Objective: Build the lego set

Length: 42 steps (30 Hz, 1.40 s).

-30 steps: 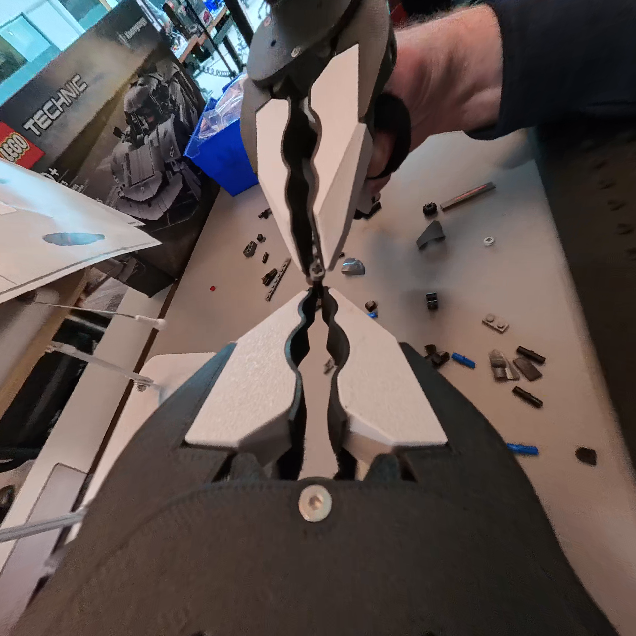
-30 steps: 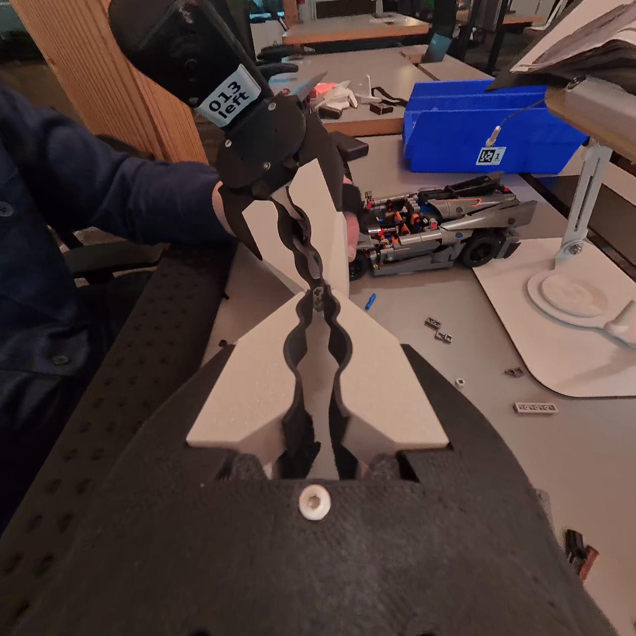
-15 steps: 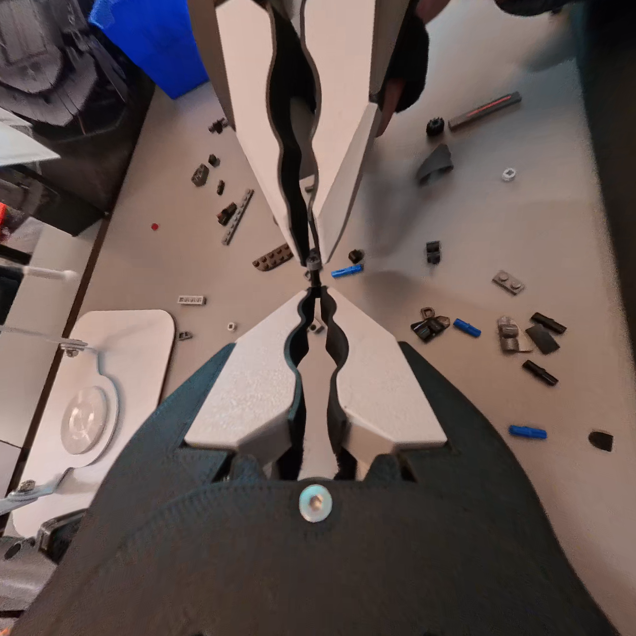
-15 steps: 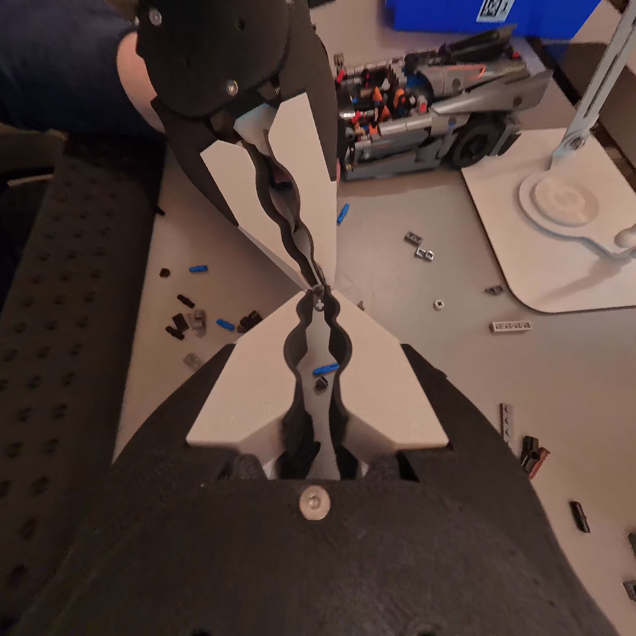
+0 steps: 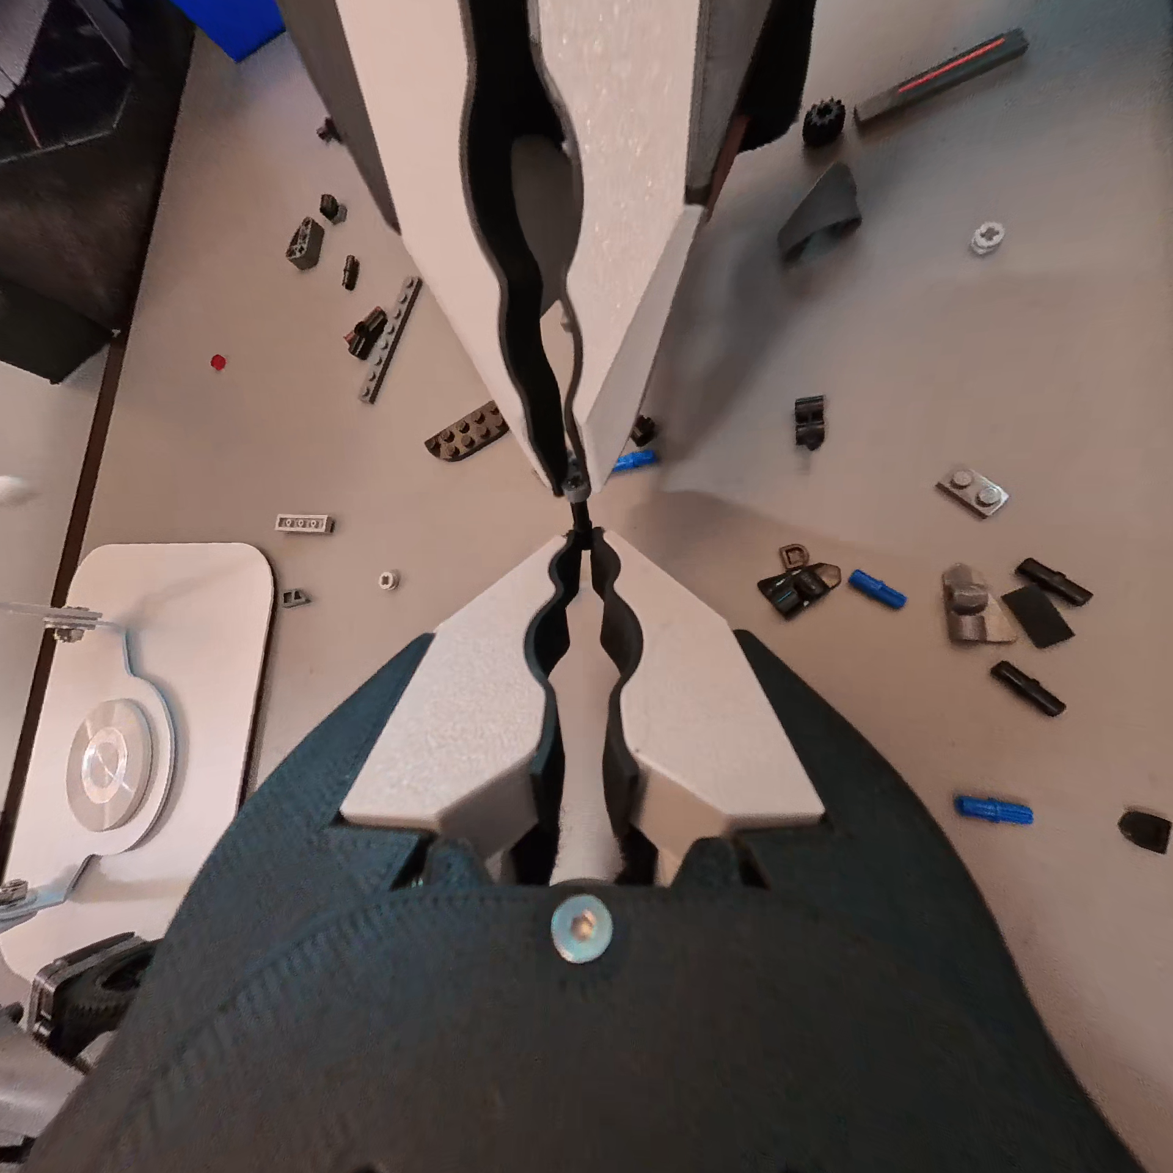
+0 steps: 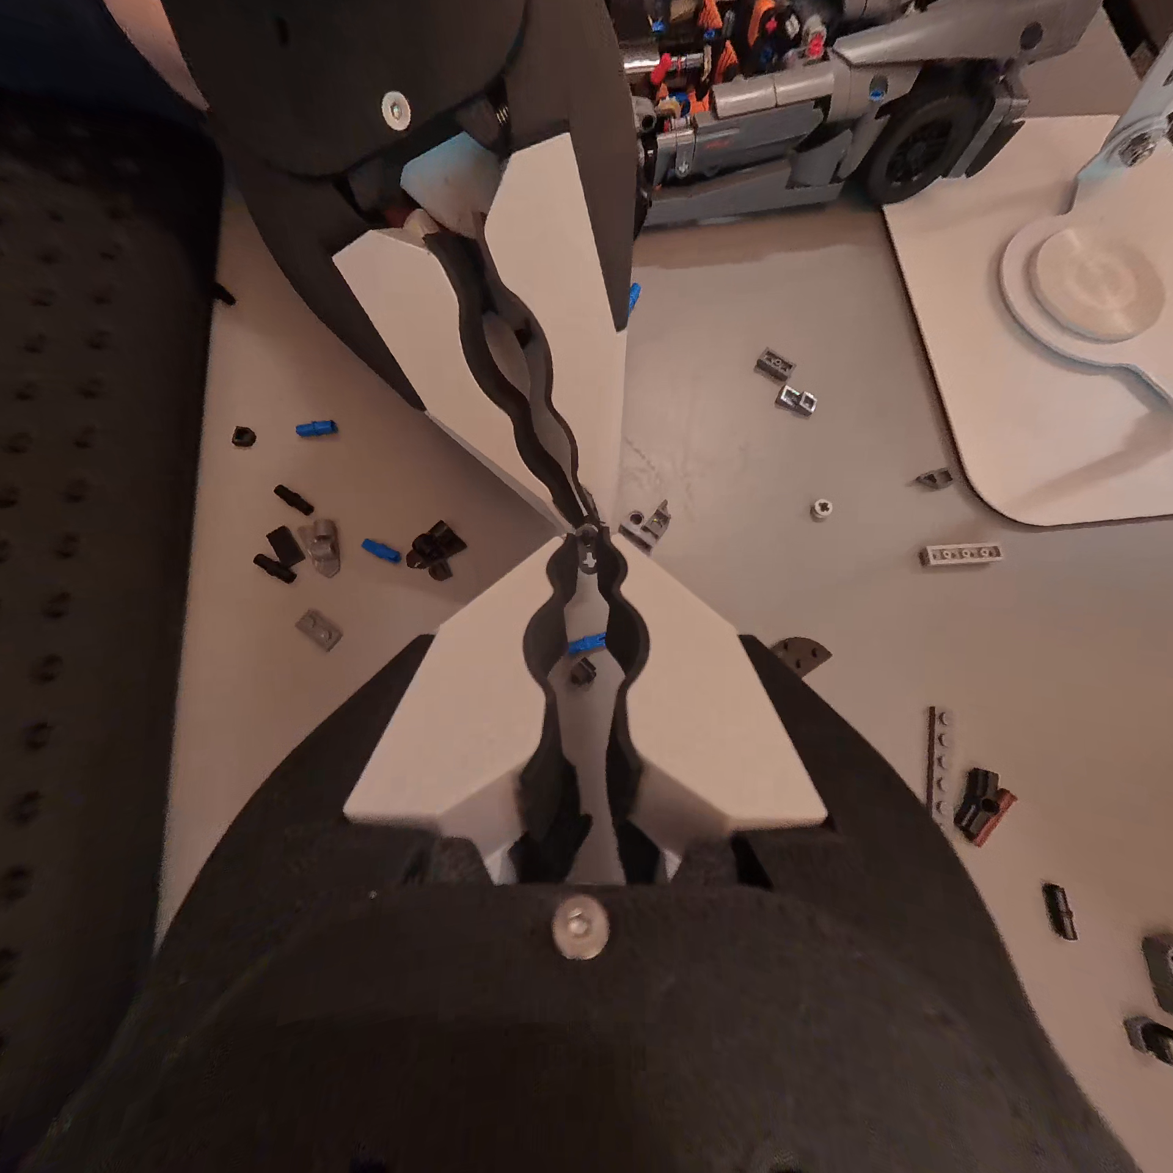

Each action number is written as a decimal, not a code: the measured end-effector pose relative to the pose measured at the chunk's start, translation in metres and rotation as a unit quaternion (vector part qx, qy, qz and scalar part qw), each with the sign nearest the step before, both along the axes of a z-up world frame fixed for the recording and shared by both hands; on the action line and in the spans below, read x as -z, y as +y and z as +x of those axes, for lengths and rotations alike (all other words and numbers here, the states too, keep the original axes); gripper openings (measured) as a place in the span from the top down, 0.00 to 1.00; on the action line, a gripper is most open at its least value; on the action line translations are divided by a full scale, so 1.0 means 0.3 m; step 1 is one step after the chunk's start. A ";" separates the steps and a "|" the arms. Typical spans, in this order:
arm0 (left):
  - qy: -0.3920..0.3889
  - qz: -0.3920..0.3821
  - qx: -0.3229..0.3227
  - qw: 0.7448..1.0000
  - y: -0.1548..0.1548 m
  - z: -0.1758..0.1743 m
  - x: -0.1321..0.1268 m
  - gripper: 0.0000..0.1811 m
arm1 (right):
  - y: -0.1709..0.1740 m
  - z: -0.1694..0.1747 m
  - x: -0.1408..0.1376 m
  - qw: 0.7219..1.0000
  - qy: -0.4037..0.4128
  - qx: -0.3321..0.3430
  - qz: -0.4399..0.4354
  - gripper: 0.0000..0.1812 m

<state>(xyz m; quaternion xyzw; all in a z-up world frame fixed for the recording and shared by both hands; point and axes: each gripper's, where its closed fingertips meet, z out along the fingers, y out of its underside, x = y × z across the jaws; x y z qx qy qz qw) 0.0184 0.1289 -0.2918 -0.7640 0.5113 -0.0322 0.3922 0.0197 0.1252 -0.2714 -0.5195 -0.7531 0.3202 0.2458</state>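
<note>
Left wrist view: our left gripper [image 5: 581, 539] pinches a black pin [image 5: 580, 515]; our right gripper [image 5: 573, 485] grips a grey bush [image 5: 576, 483]; joining them needs a straight push.

Bare table [image 6: 793, 635] mid-right of right wrist view; car model [image 6: 825, 114] blocks top, white stand base [image 6: 1047, 412] upper right, loose bricks [image 6: 304, 546] left.

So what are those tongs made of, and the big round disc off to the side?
The left tongs look like printed plastic: the dark body shows fine ridged layer lines, and the pale fingers have a matte, grainy face. The wavy black lining may be rubber. The disc looks like brushed metal, going by its circular sheen.
</note>
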 end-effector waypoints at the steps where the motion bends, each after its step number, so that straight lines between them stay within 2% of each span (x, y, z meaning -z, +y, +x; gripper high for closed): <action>1: 0.005 -0.001 -0.001 1.000 0.000 0.000 0.005 1.00 | -0.001 -0.002 0.004 1.000 -0.002 -0.001 0.001 0.98; 28: 0.056 0.004 -0.022 0.998 0.017 -0.018 0.047 1.00 | 0.008 -0.022 0.048 0.999 -0.017 0.002 0.030 0.98; 34: 0.069 -0.001 -0.019 0.997 0.018 -0.020 0.065 1.00 | 0.022 -0.014 0.076 0.998 -0.040 0.006 0.043 0.98; 42: 0.028 -0.005 -0.013 1.000 0.021 0.000 0.026 0.99 | 0.035 0.007 0.040 0.997 -0.037 0.008 0.062 0.98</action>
